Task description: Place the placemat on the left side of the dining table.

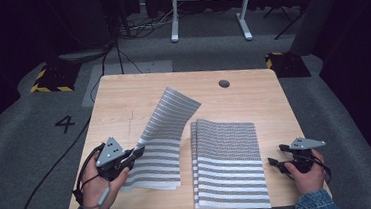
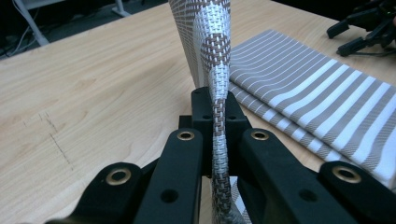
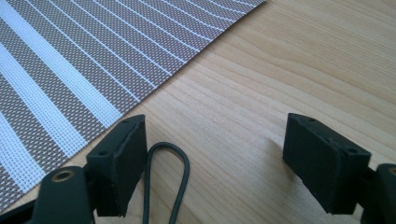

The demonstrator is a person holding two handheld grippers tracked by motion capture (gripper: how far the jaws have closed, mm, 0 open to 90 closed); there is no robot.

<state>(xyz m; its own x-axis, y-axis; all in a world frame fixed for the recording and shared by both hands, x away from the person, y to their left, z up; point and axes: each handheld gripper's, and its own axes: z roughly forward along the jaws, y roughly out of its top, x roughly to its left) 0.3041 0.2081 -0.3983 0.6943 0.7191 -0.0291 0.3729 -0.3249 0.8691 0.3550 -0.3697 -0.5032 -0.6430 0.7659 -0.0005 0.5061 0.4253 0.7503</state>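
Placemats of striped woven vinyl number at least three: a loose placemat (image 1: 162, 136) lifted and curling, and a stack (image 1: 231, 163) just right of it whose layers, two edges at least, are hard to count. Left tongs (image 1: 138, 152) are clamped on the loose placemat's left edge; its lower part is hidden behind them. Right tongs (image 1: 276, 155) stand wide apart, holding nothing, right of the stack on the table (image 1: 127, 96).

Striped woven placemat (image 1: 162, 136), far end lifted and bent, just left of the flat placemat stack (image 1: 228, 164).
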